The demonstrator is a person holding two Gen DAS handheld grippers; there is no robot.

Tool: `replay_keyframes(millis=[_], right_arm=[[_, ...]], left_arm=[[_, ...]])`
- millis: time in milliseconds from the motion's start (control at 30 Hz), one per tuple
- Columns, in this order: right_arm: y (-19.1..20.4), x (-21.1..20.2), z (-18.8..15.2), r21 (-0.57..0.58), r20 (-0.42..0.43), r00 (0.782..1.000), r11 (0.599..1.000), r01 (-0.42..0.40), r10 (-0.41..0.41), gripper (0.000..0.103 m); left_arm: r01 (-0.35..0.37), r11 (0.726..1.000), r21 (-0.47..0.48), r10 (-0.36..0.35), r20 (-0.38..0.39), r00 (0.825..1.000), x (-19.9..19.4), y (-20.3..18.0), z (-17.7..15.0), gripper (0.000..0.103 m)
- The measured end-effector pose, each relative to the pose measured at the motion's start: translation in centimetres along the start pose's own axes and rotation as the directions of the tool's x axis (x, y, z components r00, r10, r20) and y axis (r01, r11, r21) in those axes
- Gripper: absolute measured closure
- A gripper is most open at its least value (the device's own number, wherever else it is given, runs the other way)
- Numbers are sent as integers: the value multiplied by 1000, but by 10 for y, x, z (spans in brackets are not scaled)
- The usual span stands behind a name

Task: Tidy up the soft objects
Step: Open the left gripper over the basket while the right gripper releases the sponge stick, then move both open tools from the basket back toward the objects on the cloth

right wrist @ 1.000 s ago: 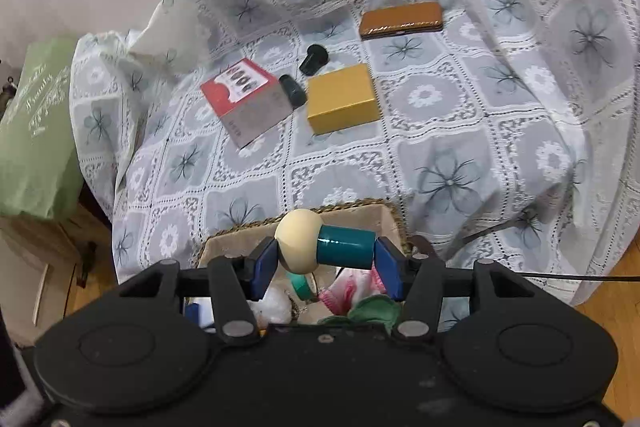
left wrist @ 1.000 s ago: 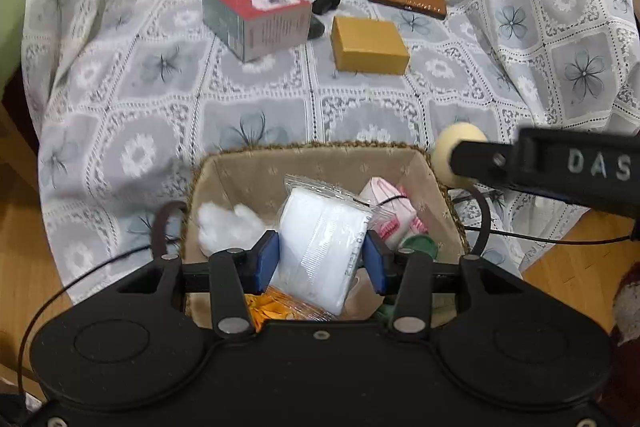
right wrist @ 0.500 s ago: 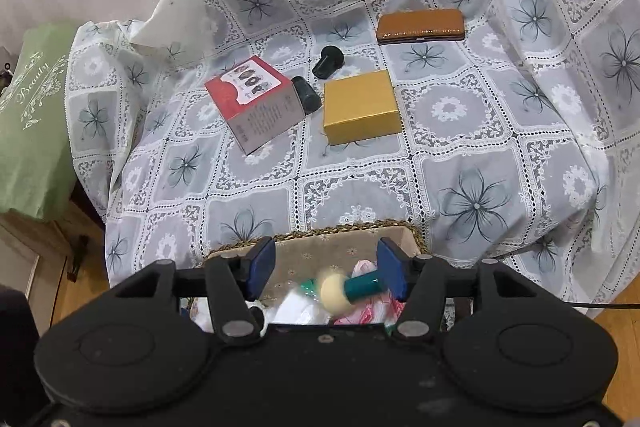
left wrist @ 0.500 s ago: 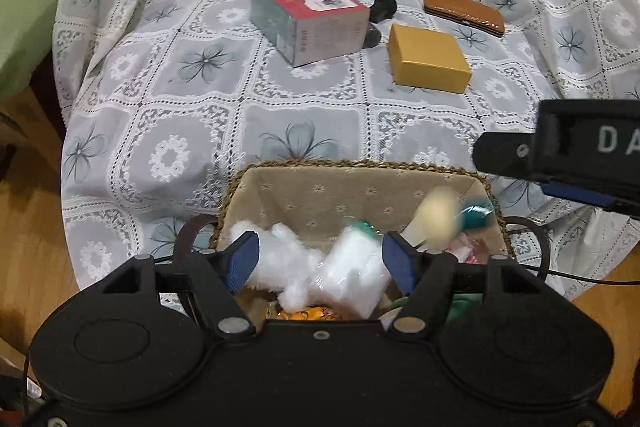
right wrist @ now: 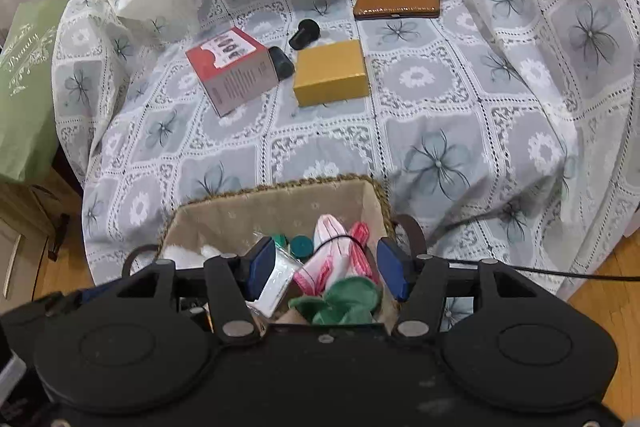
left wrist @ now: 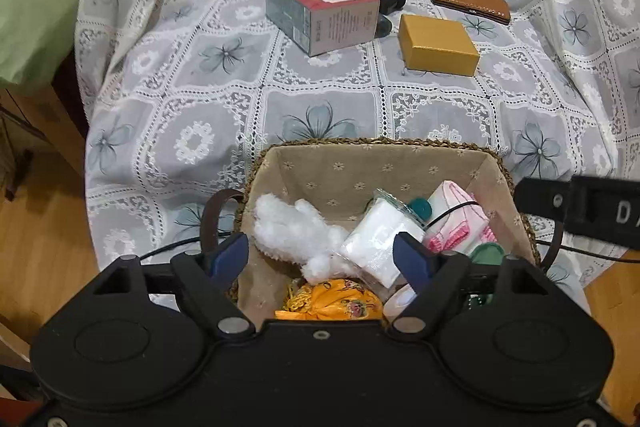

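Big picture first: the floral lace cloth (left wrist: 224, 95) drapes a rounded piece of furniture, hard to name under the fabric, and the lined basket (left wrist: 360, 163) sits at its near edge. Out on the cloth only hard things remain: red-topped box (left wrist: 320, 13), yellow box (left wrist: 438, 45), brown case (left wrist: 470, 2) and two small dark pieces I can't identify.

And there's the change! The left gripper (left wrist: 322, 259) has just been opening its jaws, now wide, and the white packet (left wrist: 380, 243) it clamped a second ago lies loose in the basket, leaning on the cotton fluff (left wrist: 296, 231). The right gripper (right wrist: 326, 271), jaws parted and empty, has let go of its teal-handled puff; the teal end (right wrist: 301, 246) shows beside the pink cloth (right wrist: 332, 259) and green cloth (right wrist: 348, 301).

Both drops landed, so sorting looks nearly done.

The gripper bodies cut off the basket's near half, the yellow pouch (left wrist: 332, 301) included.
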State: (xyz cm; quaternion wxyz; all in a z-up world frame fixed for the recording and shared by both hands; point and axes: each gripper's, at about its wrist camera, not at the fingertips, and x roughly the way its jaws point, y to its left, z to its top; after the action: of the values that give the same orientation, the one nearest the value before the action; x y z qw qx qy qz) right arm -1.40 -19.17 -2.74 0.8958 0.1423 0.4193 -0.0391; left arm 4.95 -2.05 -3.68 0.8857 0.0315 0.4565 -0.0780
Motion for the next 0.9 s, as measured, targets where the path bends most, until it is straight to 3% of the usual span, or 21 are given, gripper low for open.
replay_keyframes(millis=[200,433,500,900], right_arm=[[-3,1,-10,-7,-14,1000,1000,4,-4,46],[-7,10,-11,-2,-47,999,1000,-3,3,45],[-8,14,-10,1,-61,998,1000,-2,2,45],[-11,31,10,7,-122,993,1000,7,-7,42]], left_arm=[[-31,999,34,30,23,999,-8,-4,-6,27],[-29,999,25,30,-18,999,-3,-1,-8,24],[-31,999,21,31,-28,999,-2,0,-9,17],[-8,1000,8,9,-88,996,9,6,3,17]])
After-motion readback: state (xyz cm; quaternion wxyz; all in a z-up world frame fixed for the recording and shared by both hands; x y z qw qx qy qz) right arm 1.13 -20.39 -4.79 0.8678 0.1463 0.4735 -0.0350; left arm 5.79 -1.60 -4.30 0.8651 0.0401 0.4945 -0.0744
